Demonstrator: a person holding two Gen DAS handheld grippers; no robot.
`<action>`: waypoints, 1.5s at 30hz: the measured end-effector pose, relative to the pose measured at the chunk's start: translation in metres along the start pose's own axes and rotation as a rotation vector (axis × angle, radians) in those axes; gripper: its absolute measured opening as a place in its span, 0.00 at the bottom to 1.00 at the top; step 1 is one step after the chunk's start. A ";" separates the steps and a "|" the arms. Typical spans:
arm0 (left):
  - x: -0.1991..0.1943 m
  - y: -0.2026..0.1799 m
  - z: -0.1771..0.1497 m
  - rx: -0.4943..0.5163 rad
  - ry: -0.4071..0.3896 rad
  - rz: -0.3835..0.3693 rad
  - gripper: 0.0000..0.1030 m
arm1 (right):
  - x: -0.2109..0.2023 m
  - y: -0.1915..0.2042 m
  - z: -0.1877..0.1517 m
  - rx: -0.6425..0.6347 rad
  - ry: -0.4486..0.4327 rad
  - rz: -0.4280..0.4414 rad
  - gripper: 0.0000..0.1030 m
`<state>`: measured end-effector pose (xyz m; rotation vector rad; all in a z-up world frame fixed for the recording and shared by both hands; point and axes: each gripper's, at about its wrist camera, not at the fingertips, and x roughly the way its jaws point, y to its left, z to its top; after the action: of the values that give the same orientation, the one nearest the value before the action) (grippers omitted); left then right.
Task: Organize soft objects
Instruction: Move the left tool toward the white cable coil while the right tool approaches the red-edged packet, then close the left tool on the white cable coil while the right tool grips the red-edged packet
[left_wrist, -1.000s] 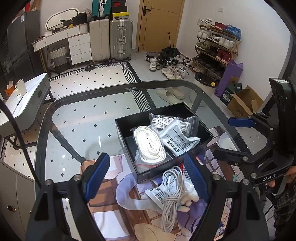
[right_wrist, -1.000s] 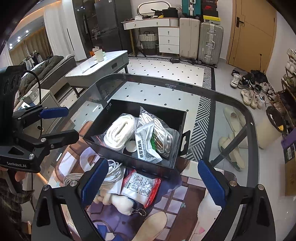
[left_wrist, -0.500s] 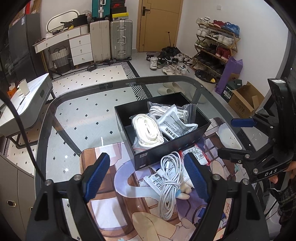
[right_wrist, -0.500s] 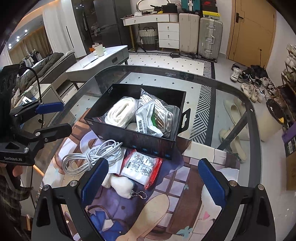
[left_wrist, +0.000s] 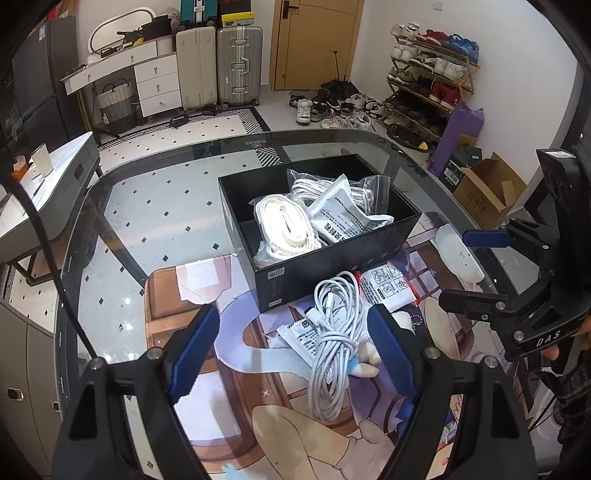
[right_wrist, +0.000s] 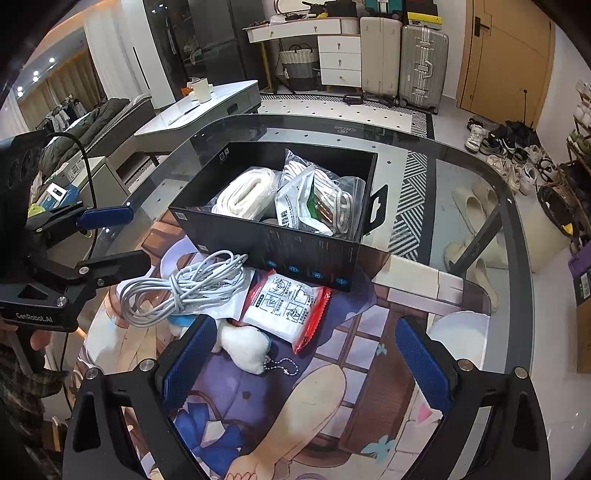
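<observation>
- My left claw (left_wrist: 291, 354) stands wide with nothing gripped, hanging over the coiled white cable (left_wrist: 334, 343) on the printed mat (left_wrist: 177, 295); my right claw (right_wrist: 306, 358) is just as wide and empty, above the small plush keychain (right_wrist: 245, 347) and the red-edged sachet (right_wrist: 286, 306).
- Risk, as I judge it: the cable lies across a white packet (left_wrist: 299, 334) and the plush, so a pinch could drag those up too, or catch one loop and let the coil spill.
- The black box (left_wrist: 317, 273) sits just beyond on the glass worktop (left_wrist: 166, 206); a dangling loop could snag its near wall.
- Count outside the box: one cable, two packets, one plush. Inside: one bagged white strap roll (left_wrist: 284, 227), one bagged cord (left_wrist: 314, 186), one white pouch (left_wrist: 343, 214).
</observation>
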<state>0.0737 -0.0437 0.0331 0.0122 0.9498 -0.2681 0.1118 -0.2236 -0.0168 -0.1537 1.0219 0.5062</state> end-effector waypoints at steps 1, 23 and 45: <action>0.001 0.000 -0.001 -0.003 0.003 -0.003 0.80 | 0.001 0.000 -0.001 0.001 0.001 0.002 0.96; 0.021 -0.006 -0.020 0.006 0.055 -0.062 0.80 | 0.025 -0.005 -0.006 0.063 0.056 0.043 0.96; 0.040 -0.021 -0.018 0.117 0.077 -0.114 0.79 | 0.074 -0.008 0.027 0.197 0.221 0.074 0.82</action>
<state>0.0763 -0.0703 -0.0077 0.0761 1.0115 -0.4308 0.1674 -0.1964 -0.0667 0.0041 1.2912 0.4588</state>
